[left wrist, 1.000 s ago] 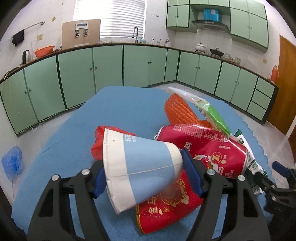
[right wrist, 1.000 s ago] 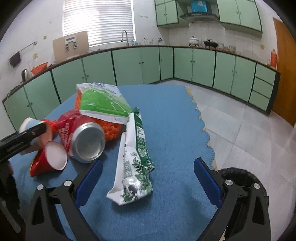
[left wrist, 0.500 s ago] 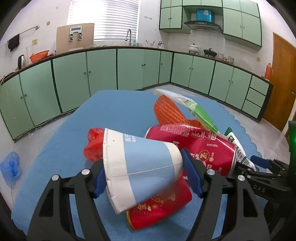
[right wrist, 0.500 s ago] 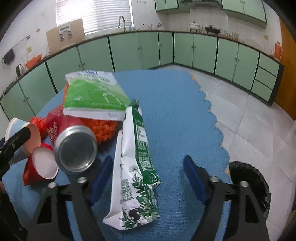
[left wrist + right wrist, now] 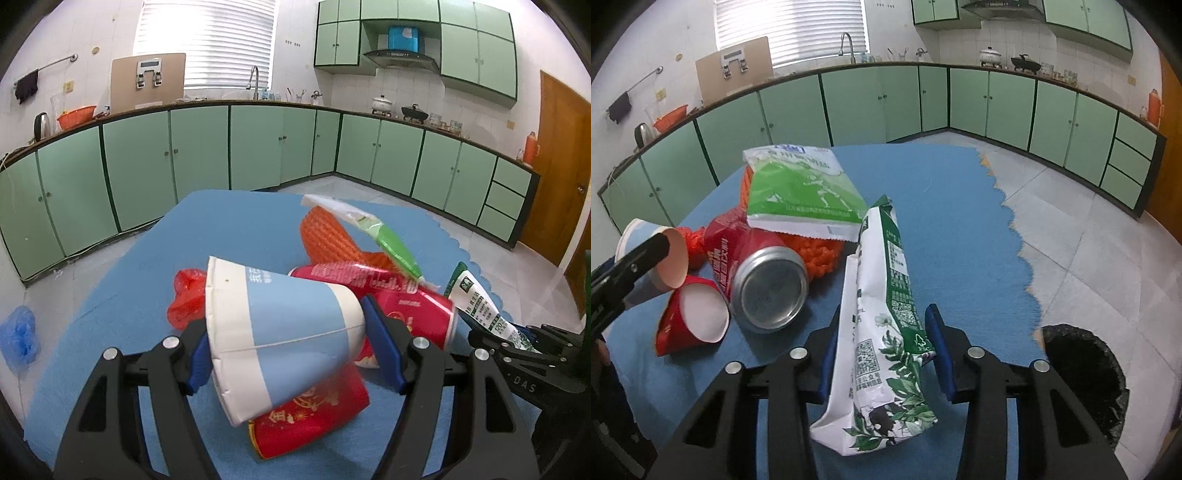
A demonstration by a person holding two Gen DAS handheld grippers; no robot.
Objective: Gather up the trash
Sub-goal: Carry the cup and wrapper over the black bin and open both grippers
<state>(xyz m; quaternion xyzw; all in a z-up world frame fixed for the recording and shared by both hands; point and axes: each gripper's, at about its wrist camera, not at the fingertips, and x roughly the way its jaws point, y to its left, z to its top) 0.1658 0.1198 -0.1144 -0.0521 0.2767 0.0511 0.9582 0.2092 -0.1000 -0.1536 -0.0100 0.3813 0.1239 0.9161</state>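
Observation:
My left gripper [image 5: 291, 349] is shut on a blue-and-white paper cup [image 5: 280, 332] and holds it on its side above a red paper cup [image 5: 314, 413]. My right gripper [image 5: 882, 352] is shut on a green-and-white carton [image 5: 882, 321] that lies on the blue table [image 5: 960, 229]. A red can [image 5: 764, 273], an orange mesh net [image 5: 816, 254] and a green-and-white pouch [image 5: 798, 192] lie in a pile at the left. The carton also shows in the left wrist view [image 5: 480, 306].
A black-lined trash bin [image 5: 1086, 376] stands on the floor below the table's right edge. A red plastic bag [image 5: 184, 299] lies behind the held cup. Green kitchen cabinets [image 5: 258, 147] line the far walls. A blue bag [image 5: 18, 336] lies on the floor at left.
My right gripper moved forward over the carton and closed on its sides. My left gripper kept its hold on the blue cup and shifted slightly.

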